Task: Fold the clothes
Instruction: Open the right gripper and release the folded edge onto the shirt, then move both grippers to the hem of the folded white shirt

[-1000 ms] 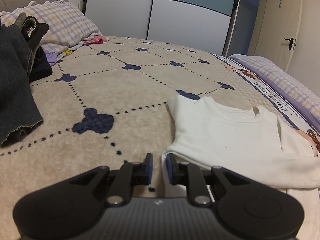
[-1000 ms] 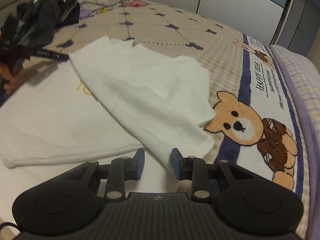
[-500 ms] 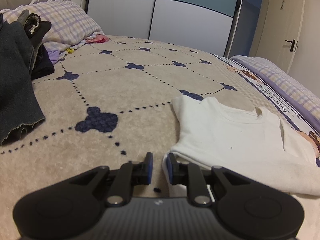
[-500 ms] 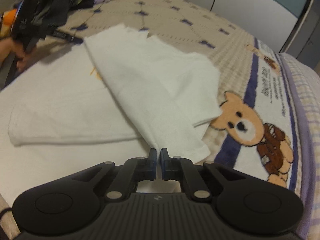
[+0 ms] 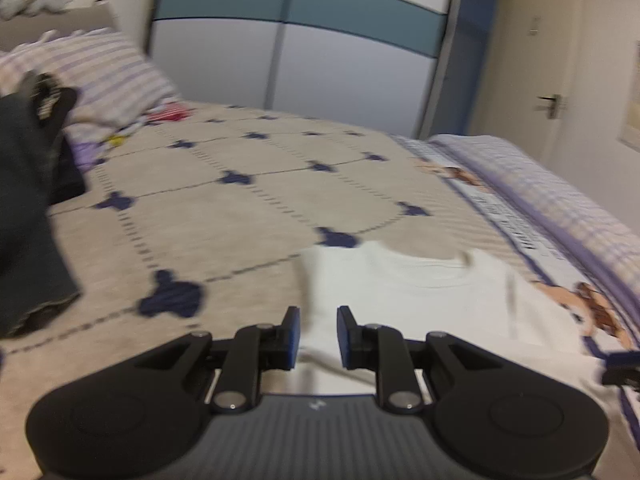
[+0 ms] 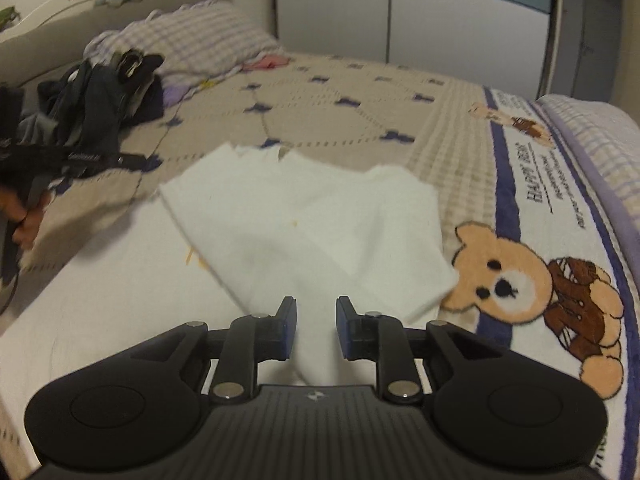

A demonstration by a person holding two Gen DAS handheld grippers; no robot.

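While jaws have just been parting, right gripper (image 6: 316,330) stands narrowly open at lower centre, white shirt (image 6: 320,232) fold between pads, unpinched. Left gripper (image 5: 318,338) likewise narrow over shirt edge, on bear blanket (image 6: 532,280).

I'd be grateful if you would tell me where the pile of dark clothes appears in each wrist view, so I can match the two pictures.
Left wrist view: the pile of dark clothes fills the far left edge, beside the checked pillow.
Right wrist view: the pile sits upper left, in front of the same pillow.
Shared landmark: the white shirt ahead of the fingers in both.
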